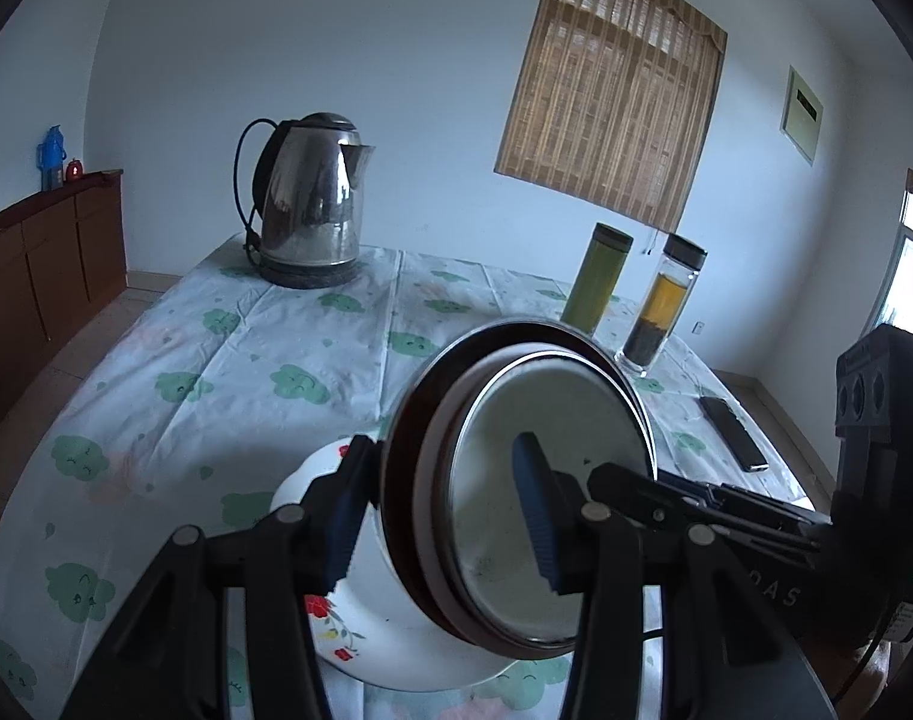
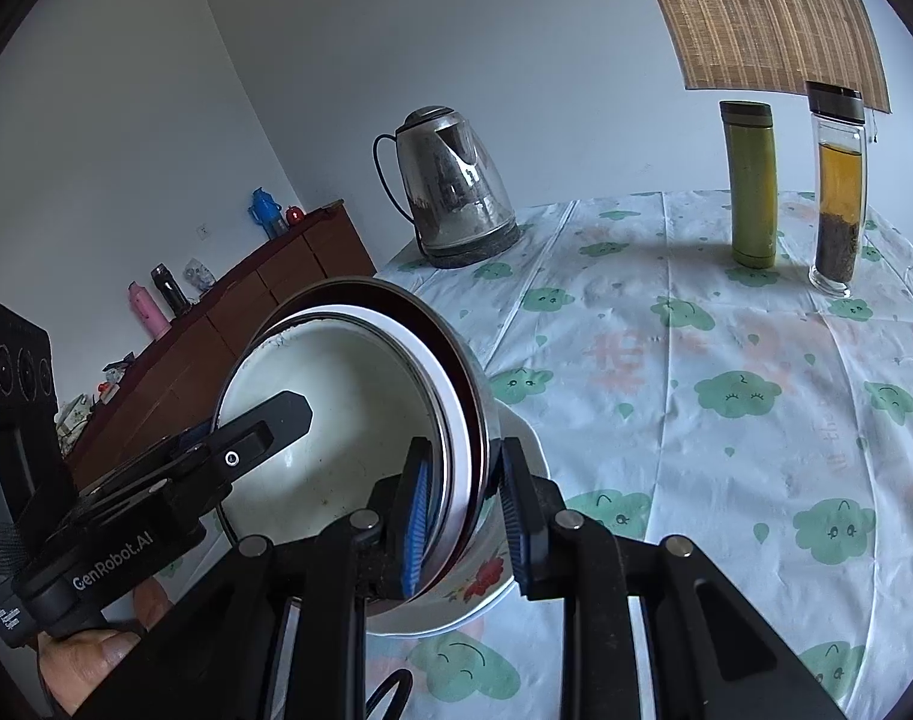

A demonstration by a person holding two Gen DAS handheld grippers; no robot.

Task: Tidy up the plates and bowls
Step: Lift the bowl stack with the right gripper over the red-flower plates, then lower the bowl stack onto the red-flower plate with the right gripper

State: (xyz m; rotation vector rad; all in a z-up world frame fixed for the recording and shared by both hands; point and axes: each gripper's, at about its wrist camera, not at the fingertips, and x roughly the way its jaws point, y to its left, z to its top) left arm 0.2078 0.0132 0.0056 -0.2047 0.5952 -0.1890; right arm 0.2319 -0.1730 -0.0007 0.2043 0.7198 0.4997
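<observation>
A nested stack of bowls (image 1: 516, 480), white inside with dark brown and metal rims, is held tilted on edge above a white floral plate (image 1: 360, 612). My left gripper (image 1: 441, 528) is shut on the stack's rim, one blue pad outside, one inside. My right gripper (image 2: 465, 525) is shut on the stack's opposite rim (image 2: 456, 420), over the floral plate (image 2: 480, 594). The other gripper's finger shows inside the bowl in each view.
On the cloud-print tablecloth (image 1: 216, 372) stand a steel kettle (image 1: 309, 204) at the far left, a green flask (image 1: 594, 279) and a glass tea bottle (image 1: 660, 306). A black phone (image 1: 732, 432) lies at right. A wooden cabinet (image 1: 42, 264) lines the left wall.
</observation>
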